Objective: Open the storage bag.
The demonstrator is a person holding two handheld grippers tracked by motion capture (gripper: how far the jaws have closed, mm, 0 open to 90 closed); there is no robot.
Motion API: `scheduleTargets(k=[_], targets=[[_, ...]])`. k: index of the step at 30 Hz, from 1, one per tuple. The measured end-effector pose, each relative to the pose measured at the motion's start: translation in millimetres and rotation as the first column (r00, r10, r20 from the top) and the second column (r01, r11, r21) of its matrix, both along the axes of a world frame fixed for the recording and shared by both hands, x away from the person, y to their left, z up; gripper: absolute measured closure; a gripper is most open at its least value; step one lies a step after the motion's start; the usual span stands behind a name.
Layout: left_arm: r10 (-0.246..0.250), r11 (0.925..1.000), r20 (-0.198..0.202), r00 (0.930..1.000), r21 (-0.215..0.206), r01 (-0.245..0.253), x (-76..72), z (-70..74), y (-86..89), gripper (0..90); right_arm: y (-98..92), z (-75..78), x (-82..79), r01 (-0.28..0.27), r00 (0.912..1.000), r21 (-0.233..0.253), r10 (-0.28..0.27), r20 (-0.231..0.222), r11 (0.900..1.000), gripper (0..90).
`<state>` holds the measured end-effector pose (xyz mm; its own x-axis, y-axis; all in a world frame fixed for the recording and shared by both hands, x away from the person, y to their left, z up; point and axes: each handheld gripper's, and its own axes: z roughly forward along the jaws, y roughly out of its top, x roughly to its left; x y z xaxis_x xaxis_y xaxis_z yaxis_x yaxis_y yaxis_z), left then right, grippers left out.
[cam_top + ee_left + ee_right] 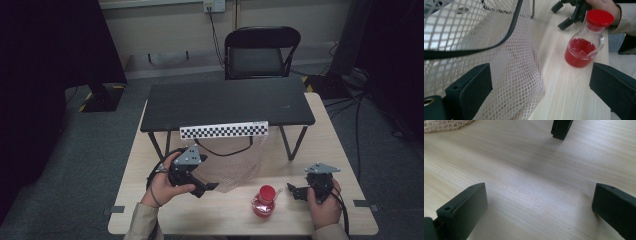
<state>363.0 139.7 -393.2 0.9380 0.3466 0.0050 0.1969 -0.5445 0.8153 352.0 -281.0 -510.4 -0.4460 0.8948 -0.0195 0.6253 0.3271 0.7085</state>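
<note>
A: Item one: mesh bag (235, 162), cream netting with a black drawstring handle (506, 37). It hangs from the front edge of the small black table (225, 102), under the checkered strip (224, 130), and its lower part drapes onto the wooden tabletop (165, 215). Long axis roughly vertical, mouth up at the strip, belly pooling down toward the person.

B: Item two?

A: Bottle (264, 201), clear glass, red cap, red liquid low in the bulb. It stands upright on the wood, just right of the bag's lower edge, neck pointing straight up.

B: Grippers?

A: Left gripper (202, 187): jaws spread wide, nothing between them, nosed against the bag's lower left. In the left gripper view the netting lies over its left jaw. Right gripper (295, 191): jaws apart and empty, low over bare wood, just right of the bottle.

B: Risks?

A: Probable ones. A jaw tip could snag in the open weave and drag the bag off its hanging point. The bottle is narrow at the neck with a rounded base, so a sideways nudge from the right gripper could topple it. Whether the cap seals, I cannot tell.
</note>
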Motion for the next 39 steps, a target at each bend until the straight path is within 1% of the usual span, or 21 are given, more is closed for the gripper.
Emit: scheduleTargets(k=[3, 7, 10, 13, 17, 18, 21, 25, 26, 27, 34, 36, 39], targets=[[0.004, 0.9998, 0.0, 1.0, -0.02, -0.004, 1.2, 2.6, -1.3, 4.2, 0.0, 0.0, 0.0, 0.0, 1.0, 0.0, 0.0, 0.0, 1.0, 0.0], [-0.001, 0.9994, 0.025, 0.9997, -0.033, 0.002, 1.7, 7.5, -3.7, 5.0, 0.0, 0.0, 0.0, 0.0, 1.0, 0.0, 0.0, 0.0, 1.0, 0.0], [-0.012, 0.9993, 0.042, 0.9991, -0.034, 0.014, 1.8, 9.5, -7.1, 5.3, 0.0, 0.0, 0.0, 0.0, 1.0, 0.0, 0.0, 0.0, 1.0, 0.0], [-0.006, 0.9995, 0.073, 0.9973, -0.029, 0.008, 2.5, 10.6, -9.6, 5.4, 0.0, 0.0, 0.0, 0.0, 1.0, 0.0, 0.0, 0.0, 1.0, 0.0], [0.019, 0.9987, 0.122, 0.9924, -0.05, -0.013, 4.2, 13.3, -12.1, 5.7, -0.1, 0.0, 0.0, -0.001, 1.0, -0.001, 0.001, 0.0, 1.0, 0.0], [0.022, 0.9986, 0.128, 0.9916, -0.051, -0.015, 4.5, 13.5, -13.1, 5.8, 0.0, 0.0, 0.0, 0.0, 1.0, 0.0, 0.0, 0.0, 1.0, 0.0], [0.013, 0.9992, 0.14, 0.9901, -0.039, -0.008, 5.2, 12.2, -17.1, 6.1, -0.1, 0.0, 0.0, -0.001, 1.0, -0.001, 0.001, 0.0, 1.0, 0.0], [0.01, 0.9999, 0.143, 0.9897, -0.005, -0.01, 7.9, 6.7, -22.5, 6.6, 0.0, 0.0, 0.0, 0.0, 1.0, 0.0, 0.0, 0.0, 1.0, 0.0], [0.01, 0.9999, 0.143, 0.9897, -0.005, -0.01, 7.9, 6.7, -22.5, 6.7, 0.0, 0.0, 0.0, 0.0, 1.0, 0.0, 0.0, 0.0, 1.0, 0.0], [0.011, 0.9999, 0.151, 0.9884, 0.008, -0.012, 8.8, 5.4, -24.3, 6.7, 0.0, 0.0, 0.0, 0.0, 1.0, 0.0, 0.0, 0.0, 1.0, 0.0], [0.005, 0.9998, 0.17, 0.9854, 0.016, -0.008, 14.0, 4.3, -29.7, 8.4, 0.0, 0.0, 0.0, 0.0, 1.0, 0.0, 0.0, 0.0, 1.0, 0.0], [0.005, 0.9998, 0.161, 0.987, 0.019, -0.008, 16.7, 1.6, -31.2, 8.9, 0.0, 0.0, 0.0, -0.001, 1.0, -0.001, 0.001, 0.0, 1.0, 0.0], [0.011, 0.9994, 0.165, 0.9862, 0.03, -0.016, 19.4, -1.3, -33.6, 9.4, 0.1, 0.0, -0.2, 0.002, 1.0, -0.001, -0.002, 0.0, 1.0, 0.0]])
